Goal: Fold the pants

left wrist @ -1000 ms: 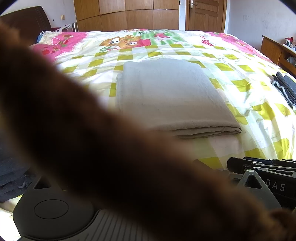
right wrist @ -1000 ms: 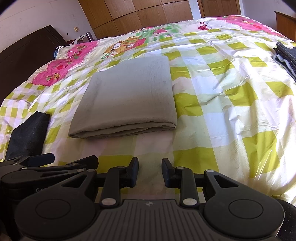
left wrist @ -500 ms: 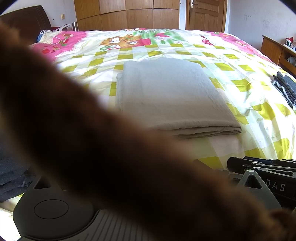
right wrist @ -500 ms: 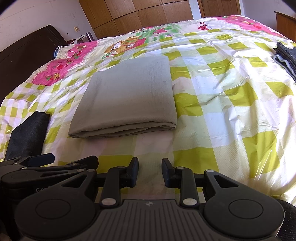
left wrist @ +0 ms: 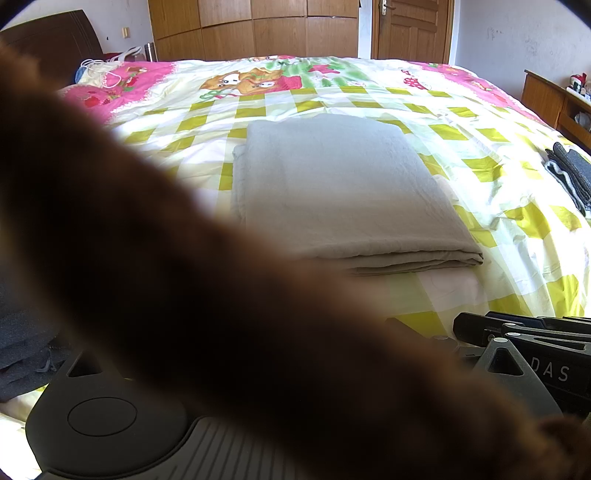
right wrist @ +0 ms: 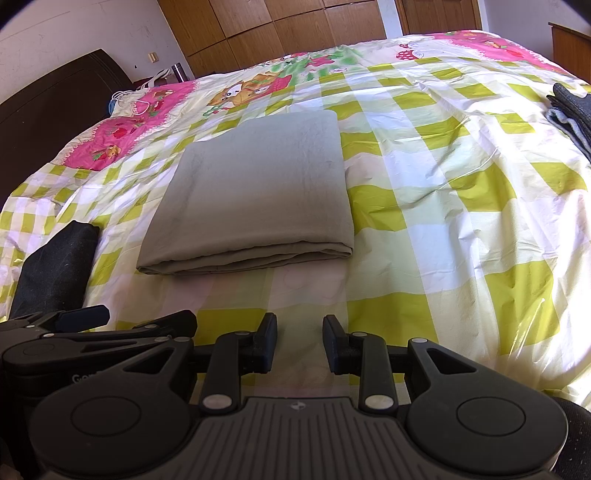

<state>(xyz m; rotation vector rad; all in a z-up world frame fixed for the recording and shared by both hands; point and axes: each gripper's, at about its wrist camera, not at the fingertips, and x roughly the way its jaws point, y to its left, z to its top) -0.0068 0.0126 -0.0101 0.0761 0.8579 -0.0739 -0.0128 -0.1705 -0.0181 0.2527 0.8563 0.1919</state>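
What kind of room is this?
Most likely a bedroom. A big bed with a cartoon checked cover fills the view, wooden wardrobes line the far wall, and folded grey pants lie on the bed.

We see the right tool (right wrist: 299, 343): black, ribbed grey base, round side discs, silver pivot screws. Beside it, left tool (right wrist: 110, 325), black. Blurred brown fuzzy sleeve (left wrist: 184, 277).

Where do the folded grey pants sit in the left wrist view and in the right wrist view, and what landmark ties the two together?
Left wrist: the folded grey pants lie centre frame on the bed, with a blurred brown shape covering the lower left of the picture.
Right wrist: the pants lie left of centre, beyond the open right claw.
Shared landmark: the cartoon animal print on the bedcover, just past the pants.
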